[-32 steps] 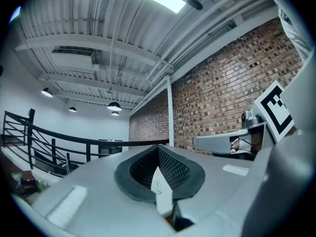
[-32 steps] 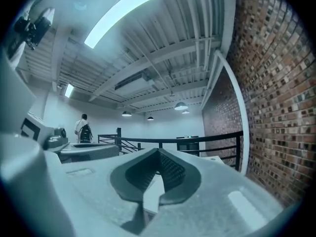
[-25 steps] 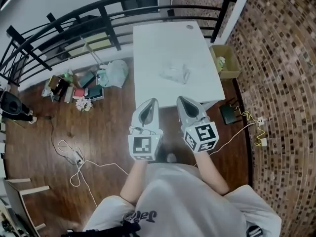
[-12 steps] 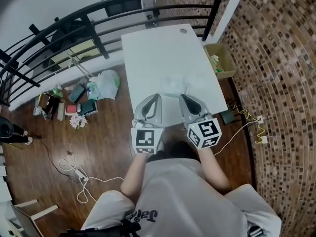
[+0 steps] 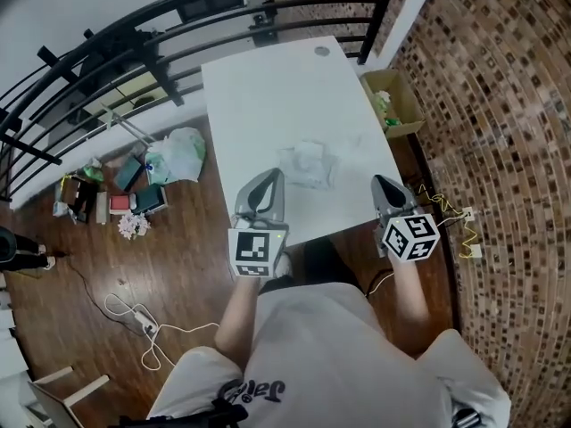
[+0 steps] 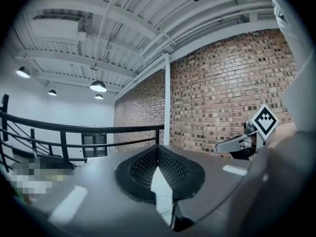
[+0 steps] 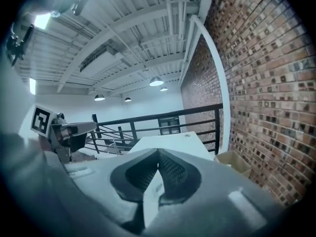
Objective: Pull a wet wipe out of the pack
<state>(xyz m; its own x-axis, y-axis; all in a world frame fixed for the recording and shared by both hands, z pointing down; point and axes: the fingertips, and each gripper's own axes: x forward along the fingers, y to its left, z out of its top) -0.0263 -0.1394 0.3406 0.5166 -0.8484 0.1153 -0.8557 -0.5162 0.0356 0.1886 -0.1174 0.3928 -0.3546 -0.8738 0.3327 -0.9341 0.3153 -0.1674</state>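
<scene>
the table (image 5: pixel 268 87) is a long white slab running away from the person, and it carries one thing. the pack (image 5: pixel 308 163) lies toward the near edge, about midway across. it shows as a pale, crumpled lump, and its opening is too small to make out.

it looks like soft film, light and slick on a smooth top. a tug on a wipe would likely drag or lift the whole pack unless something pins it. one gripper should probably press down or pinch the body, away from the opening. the wipe itself would be thin, limp and damp, apt to cling to the next sheet. the best hold is any tuft standing up at the opening, but i cannot tell whether one shows.

the left gripper (image 5: pixel 270 176) sits at the near edge, its tip just beside the pack's left side; whether it touches i cannot tell. the right gripper (image 5: pixel 382 184) is off at the table's near right corner, well apart from the pack.

both sets of jaws are pressed together on nothing, and each gripper view shows a closed seam. neither gripper view shows the pack.
</scene>
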